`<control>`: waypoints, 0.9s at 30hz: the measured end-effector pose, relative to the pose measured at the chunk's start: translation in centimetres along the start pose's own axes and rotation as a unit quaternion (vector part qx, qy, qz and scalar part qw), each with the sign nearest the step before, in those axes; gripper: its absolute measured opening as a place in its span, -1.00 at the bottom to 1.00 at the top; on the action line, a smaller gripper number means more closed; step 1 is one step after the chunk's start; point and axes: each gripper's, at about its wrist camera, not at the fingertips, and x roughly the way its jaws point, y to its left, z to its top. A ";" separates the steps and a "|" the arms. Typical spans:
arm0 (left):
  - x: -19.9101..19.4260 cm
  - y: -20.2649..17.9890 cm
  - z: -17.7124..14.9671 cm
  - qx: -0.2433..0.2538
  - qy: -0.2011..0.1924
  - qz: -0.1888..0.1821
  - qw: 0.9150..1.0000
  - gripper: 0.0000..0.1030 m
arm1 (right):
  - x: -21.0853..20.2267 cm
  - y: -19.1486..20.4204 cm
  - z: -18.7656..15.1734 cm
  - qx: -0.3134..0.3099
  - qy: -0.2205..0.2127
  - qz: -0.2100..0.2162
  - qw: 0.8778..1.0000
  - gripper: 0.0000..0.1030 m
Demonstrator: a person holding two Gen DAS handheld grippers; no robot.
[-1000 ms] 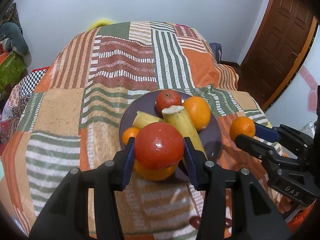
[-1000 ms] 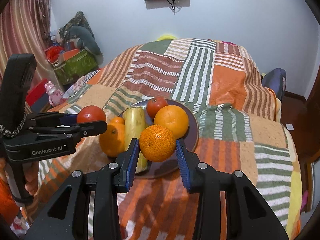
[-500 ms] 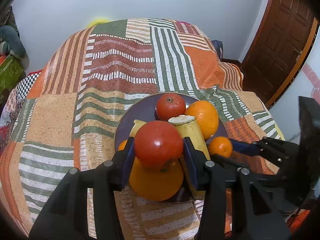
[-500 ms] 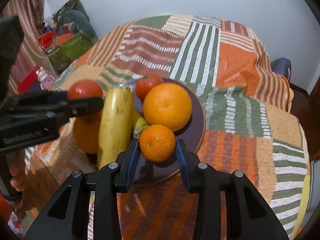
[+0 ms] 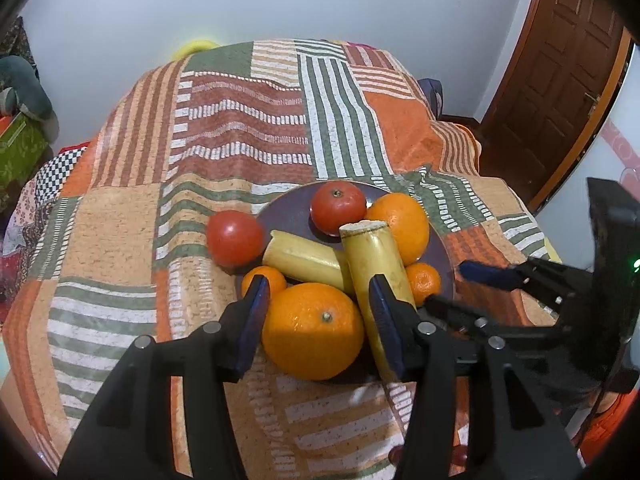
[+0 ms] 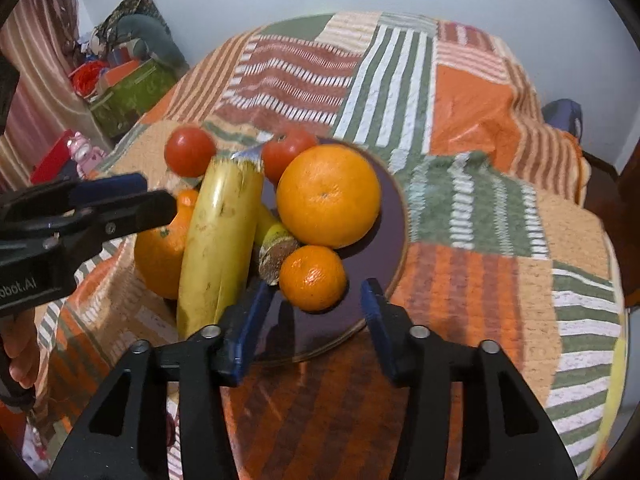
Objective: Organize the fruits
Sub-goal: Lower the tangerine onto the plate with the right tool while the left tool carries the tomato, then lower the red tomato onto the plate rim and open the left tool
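On the plate (image 5: pixel 288 208), two oranges (image 5: pixel 312 330) are sitting at six and two o'clock, bananas (image 5: pixel 372 268) are lying centrally, and one tomato (image 5: pixel 234 237) is resting at nine o'clock, off the rim.

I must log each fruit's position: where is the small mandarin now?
In the right wrist view the small mandarin sits on the purple plate, just ahead of the open right gripper, below the big orange.
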 end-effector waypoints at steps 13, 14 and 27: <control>-4.6 4.3 -2.3 -0.035 -0.009 0.038 0.999 0.03 | -5.8 0.8 -0.3 -0.011 -0.052 -0.012 0.999 0.07; -4.6 4.9 -2.2 -0.041 -0.008 0.040 0.998 0.03 | -6.1 0.8 -0.4 -0.010 -0.055 -0.013 0.998 0.07; 3.7 8.5 2.7 -0.084 0.029 0.041 0.995 0.02 | -4.3 0.3 -0.7 -0.025 -0.054 -0.032 0.998 0.07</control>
